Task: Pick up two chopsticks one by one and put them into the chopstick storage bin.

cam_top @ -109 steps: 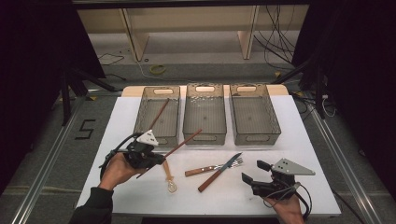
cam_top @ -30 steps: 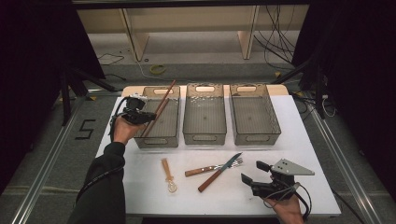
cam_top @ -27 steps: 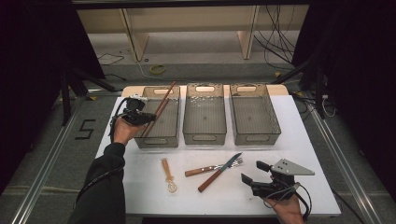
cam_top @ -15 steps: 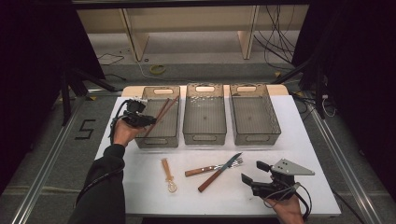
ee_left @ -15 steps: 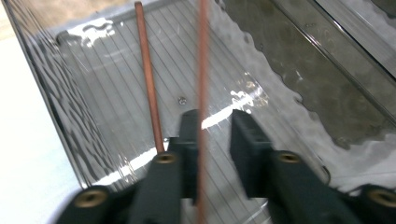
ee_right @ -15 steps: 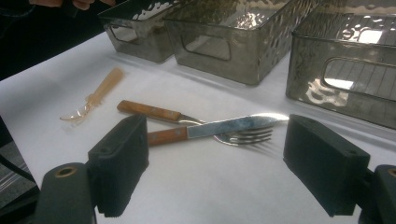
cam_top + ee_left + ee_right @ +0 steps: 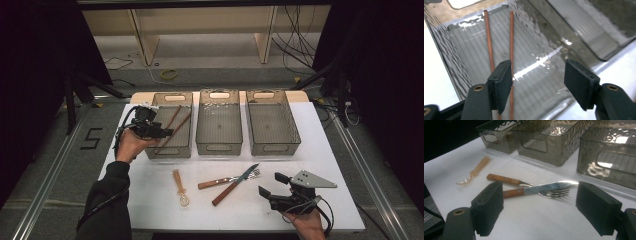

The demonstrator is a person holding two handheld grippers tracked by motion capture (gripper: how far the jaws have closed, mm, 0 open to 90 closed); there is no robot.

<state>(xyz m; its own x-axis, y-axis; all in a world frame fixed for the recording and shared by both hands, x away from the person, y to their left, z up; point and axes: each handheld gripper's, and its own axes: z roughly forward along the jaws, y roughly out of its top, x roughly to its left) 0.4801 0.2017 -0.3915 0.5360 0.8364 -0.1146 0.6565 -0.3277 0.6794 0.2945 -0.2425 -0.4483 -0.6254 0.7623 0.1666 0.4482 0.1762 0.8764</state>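
Left tongs (image 7: 164, 132): my jaws had just been spreading over the left bin (image 7: 156, 153), nothing between them.
Chopsticks (image 7: 176, 122): two lay loose in that bin; my left gripper view showed them side by side, one partly behind a pad.
Spoon (image 7: 180, 188): clear plastic, on the table (image 7: 150, 200).
Fork (image 7: 226, 180) and knife (image 7: 235, 184): crossed; the right gripper view showed the blade over the tines.
Right tongs (image 7: 274, 186): spread wide, empty.

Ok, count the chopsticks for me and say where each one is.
2. Both chopsticks lie in the left bin, slanted side by side: one chopstick nearer its outer wall, the other chopstick beside it. The open left gripper hovers over them. None seem hidden.
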